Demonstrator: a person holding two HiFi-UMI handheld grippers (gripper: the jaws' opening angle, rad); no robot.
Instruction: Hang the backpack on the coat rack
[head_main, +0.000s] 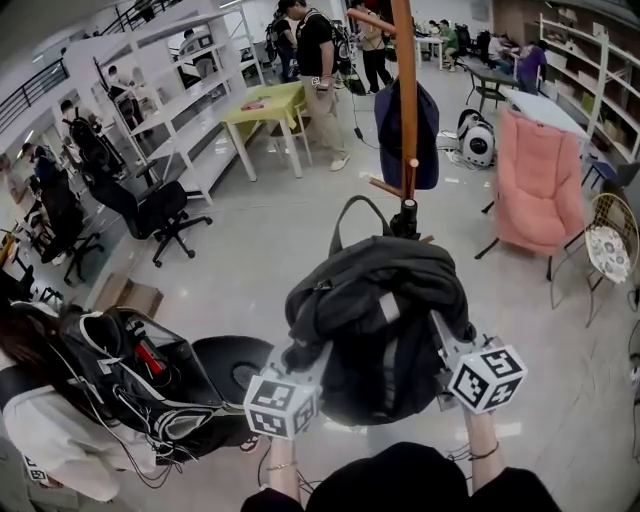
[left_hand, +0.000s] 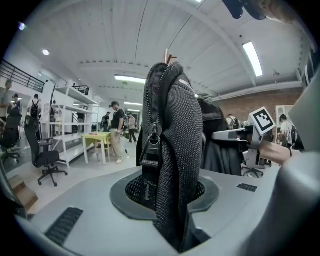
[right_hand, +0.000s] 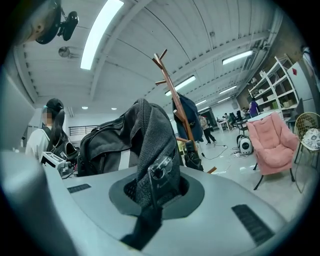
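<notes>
A black and grey backpack (head_main: 380, 330) hangs between my two grippers, just in front of the wooden coat rack (head_main: 405, 90). Its top loop (head_main: 350, 215) stands up close to a low peg (head_main: 386, 186) of the rack. My left gripper (head_main: 300, 360) is shut on a padded mesh shoulder strap (left_hand: 172, 150) at the bag's left side. On the right side, my right gripper (head_main: 447, 338) is shut on the other mesh strap (right_hand: 152, 165), which carries a clear buckle. In the right gripper view the coat rack (right_hand: 175, 95) rises just behind the bag. A dark blue jacket (head_main: 407, 135) hangs on the rack.
A person with a black backpack (head_main: 130, 385) stands close at my left, next to a round black disc (head_main: 235, 365) on the floor. A pink chair (head_main: 540, 180) is at the right, an office chair (head_main: 150, 210) and a cardboard box (head_main: 125, 295) at the left. Other people and a yellow-green table (head_main: 265, 105) are farther back.
</notes>
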